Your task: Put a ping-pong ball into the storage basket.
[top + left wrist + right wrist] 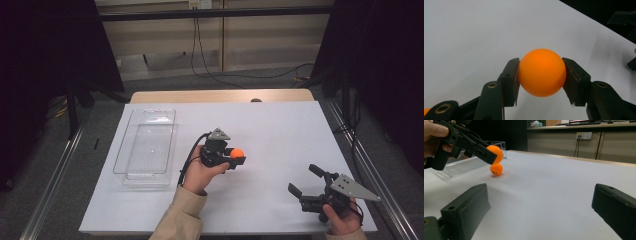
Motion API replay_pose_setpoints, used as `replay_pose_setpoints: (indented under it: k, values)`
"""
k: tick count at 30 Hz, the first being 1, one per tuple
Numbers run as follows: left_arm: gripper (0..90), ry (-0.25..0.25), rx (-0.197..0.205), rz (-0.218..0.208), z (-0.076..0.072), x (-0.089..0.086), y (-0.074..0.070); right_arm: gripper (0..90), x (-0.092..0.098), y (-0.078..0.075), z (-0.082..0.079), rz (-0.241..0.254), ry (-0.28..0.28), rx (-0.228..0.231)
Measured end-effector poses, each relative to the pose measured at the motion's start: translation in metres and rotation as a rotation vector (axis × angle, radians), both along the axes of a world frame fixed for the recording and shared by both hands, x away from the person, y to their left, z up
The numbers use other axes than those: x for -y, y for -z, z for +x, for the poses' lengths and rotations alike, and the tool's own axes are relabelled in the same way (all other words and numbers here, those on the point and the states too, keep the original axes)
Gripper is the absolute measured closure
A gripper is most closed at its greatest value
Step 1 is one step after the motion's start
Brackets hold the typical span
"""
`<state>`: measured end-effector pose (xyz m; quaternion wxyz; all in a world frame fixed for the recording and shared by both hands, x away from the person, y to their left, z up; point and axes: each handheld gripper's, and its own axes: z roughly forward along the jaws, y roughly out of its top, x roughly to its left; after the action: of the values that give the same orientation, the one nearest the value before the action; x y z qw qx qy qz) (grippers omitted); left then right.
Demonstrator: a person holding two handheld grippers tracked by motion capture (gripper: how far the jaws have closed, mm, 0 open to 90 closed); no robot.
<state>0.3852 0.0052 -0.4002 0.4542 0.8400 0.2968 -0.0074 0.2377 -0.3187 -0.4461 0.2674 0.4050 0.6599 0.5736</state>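
High view: the left gripper (239,159) is clamped on an orange ball (237,153) above the middle of the white tabletop (280,125), with a clear plastic tray (147,147) to its left. The right gripper (305,181) sits near the front right corner, jaws spread with nothing between them

Left gripper view: both pads (512,80) press the ball's (542,72) sides, the tabletop (474,32) behind it

Right gripper view: the held ball (495,153) hangs above a second orange ball (496,169) lying on the tabletop (554,185) beside the tray (464,165)
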Motion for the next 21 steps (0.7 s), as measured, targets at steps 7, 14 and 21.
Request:
replay_pose_setpoints:
  k: [7, 14, 21]
  values:
    - [50.9, -0.012, -0.002, -0.005, 0.001, -0.006, -0.004, 0.6, -0.001, 0.0, 0.0, -0.002, 0.0, -0.001]
    - [50.9, -0.023, -0.003, -0.006, 0.002, -0.012, -0.007, 0.6, -0.001, 0.0, 0.0, -0.009, -0.003, -0.001]
    - [50.9, -0.032, -0.006, -0.01, 0.003, -0.015, -0.008, 0.6, -0.001, 0.0, 0.0, -0.005, -0.002, -0.002]
